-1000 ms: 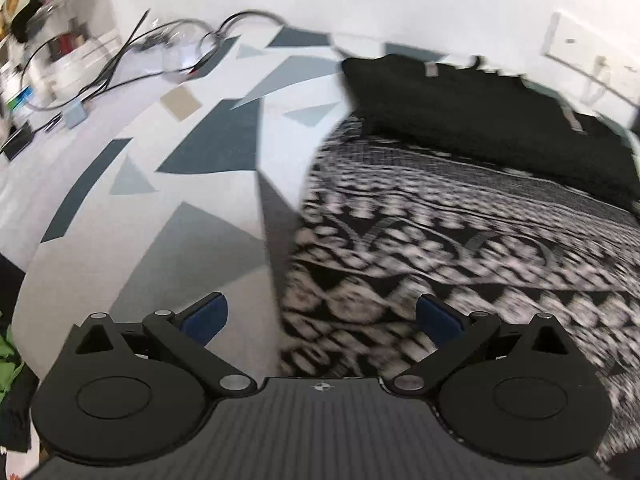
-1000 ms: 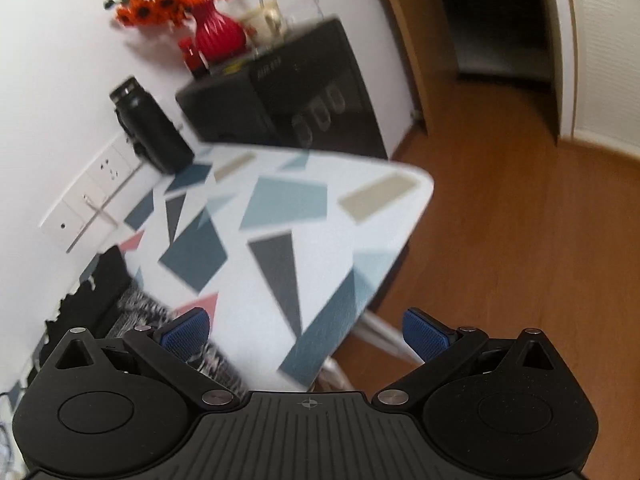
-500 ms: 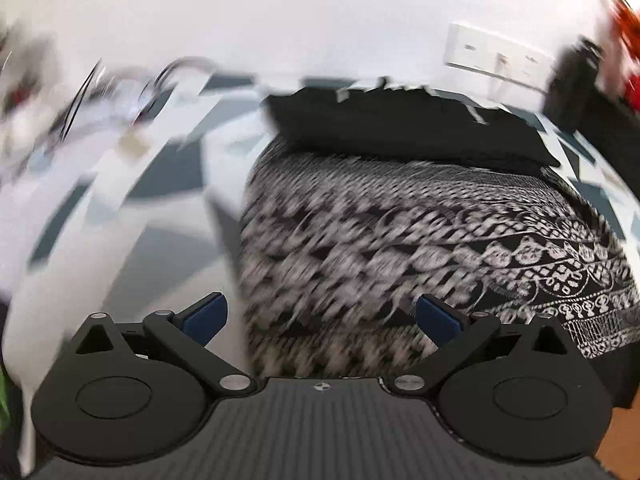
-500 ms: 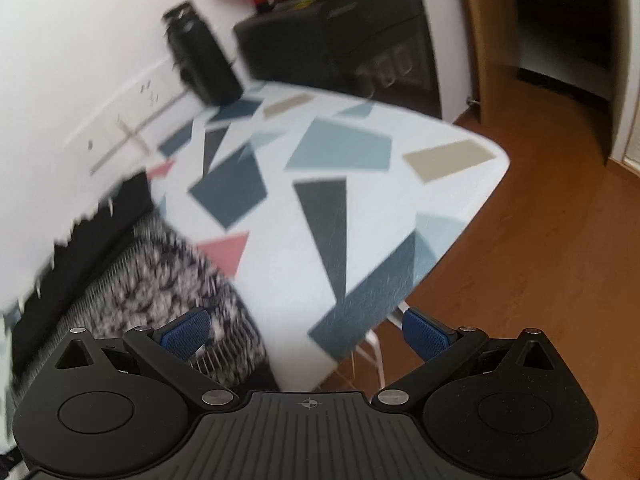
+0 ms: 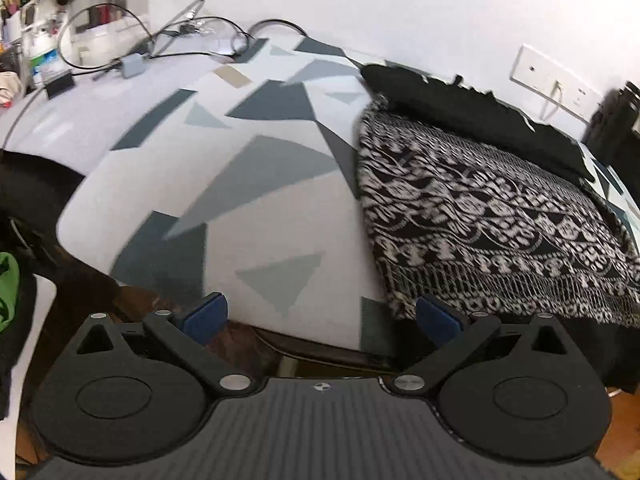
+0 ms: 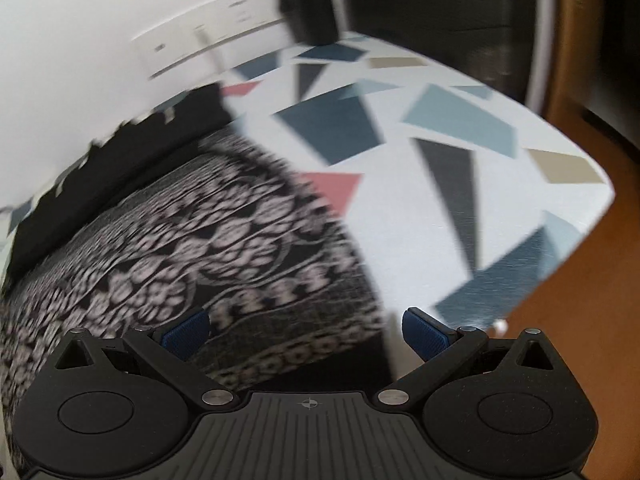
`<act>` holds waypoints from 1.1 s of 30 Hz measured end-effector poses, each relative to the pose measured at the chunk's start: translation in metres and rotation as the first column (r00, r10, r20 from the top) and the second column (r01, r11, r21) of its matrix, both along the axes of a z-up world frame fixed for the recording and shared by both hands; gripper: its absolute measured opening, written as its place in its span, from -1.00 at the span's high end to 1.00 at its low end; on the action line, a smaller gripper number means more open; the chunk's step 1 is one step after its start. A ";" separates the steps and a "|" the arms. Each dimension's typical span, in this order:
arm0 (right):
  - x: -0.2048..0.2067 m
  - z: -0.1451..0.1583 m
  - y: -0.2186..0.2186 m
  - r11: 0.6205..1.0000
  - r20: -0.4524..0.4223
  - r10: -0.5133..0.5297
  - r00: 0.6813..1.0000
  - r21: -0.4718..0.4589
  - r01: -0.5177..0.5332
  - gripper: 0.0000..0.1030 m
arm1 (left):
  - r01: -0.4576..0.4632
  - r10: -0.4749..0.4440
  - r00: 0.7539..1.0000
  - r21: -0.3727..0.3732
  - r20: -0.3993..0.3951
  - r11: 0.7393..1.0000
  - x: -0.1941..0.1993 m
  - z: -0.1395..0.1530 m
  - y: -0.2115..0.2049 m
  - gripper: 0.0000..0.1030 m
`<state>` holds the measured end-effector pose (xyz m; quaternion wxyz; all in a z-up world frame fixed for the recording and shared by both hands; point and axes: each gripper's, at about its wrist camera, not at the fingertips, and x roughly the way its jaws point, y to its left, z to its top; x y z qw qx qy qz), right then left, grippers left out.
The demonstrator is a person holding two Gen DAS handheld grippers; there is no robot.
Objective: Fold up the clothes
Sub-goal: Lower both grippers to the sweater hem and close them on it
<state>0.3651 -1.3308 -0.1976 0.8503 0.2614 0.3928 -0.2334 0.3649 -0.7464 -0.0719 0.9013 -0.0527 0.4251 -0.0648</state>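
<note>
We are seeing a black-and-white patterned woven garment (image 5: pixel 492 216) lying spread flat, its fringed near edge hanging over the front, with a plain black cloth (image 5: pixel 472 120) lying along its far side.

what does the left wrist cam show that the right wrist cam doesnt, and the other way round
Only the left wrist view shows the tangle of cables and the cluttered shelf items at the table's far left end, plus something green at the frame edge.

Only the right wrist view shows the wooden floor, the dark cabinet and the red triangle on the tablecloth.

Both show the black and white patterned garment lying on the table, black fabric behind it, the wall sockets, and open, empty jaws.
</note>
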 end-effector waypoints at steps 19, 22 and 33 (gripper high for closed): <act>-0.028 -0.015 -0.027 0.993 0.047 0.105 0.993 0.051 -0.107 -0.56 | 0.127 -0.129 0.991 -0.091 -0.023 0.988 -0.004 -0.012 -0.053 -0.80; -0.029 -0.014 -0.027 0.983 0.069 0.165 0.984 0.064 -0.169 -0.29 | 0.128 -0.131 0.991 -0.130 -0.017 0.983 -0.001 -0.011 -0.057 -0.39; -0.038 0.000 -0.043 0.971 0.212 0.190 0.959 0.106 -0.216 0.80 | 0.037 -0.031 0.999 -0.147 0.040 0.988 -0.014 0.010 -0.050 0.73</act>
